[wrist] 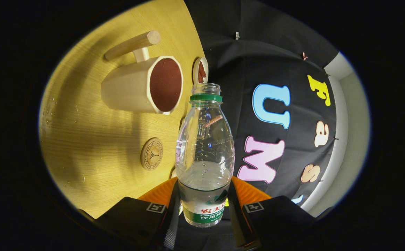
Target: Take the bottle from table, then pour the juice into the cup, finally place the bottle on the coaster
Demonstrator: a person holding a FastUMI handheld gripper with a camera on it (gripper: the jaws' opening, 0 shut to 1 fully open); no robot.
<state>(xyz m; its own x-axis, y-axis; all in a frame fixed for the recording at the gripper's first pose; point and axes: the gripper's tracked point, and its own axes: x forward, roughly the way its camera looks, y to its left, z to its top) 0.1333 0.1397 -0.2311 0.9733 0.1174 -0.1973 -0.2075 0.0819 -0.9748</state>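
Bottle (205, 146) gripped, uncapped, tilted over the table (94, 139).
Left to right: cup (143, 85) (dark contents), coaster (151, 153) beside it, then the gripper (204, 205), both fingers pressing the bottle's labelled base; some clear liquid inside.

One bottle (204, 146), clamped between two fingers (169, 205); one cup (143, 85); one round coaster (151, 153); one small dish (200, 70) farther off; one worktop (94, 139).

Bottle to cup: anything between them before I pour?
Nothing visible. The gripper is shut on the bottle, uncapped, and the cup sits beyond it on the table. The coaster lies off to the side, nearer the gripper.
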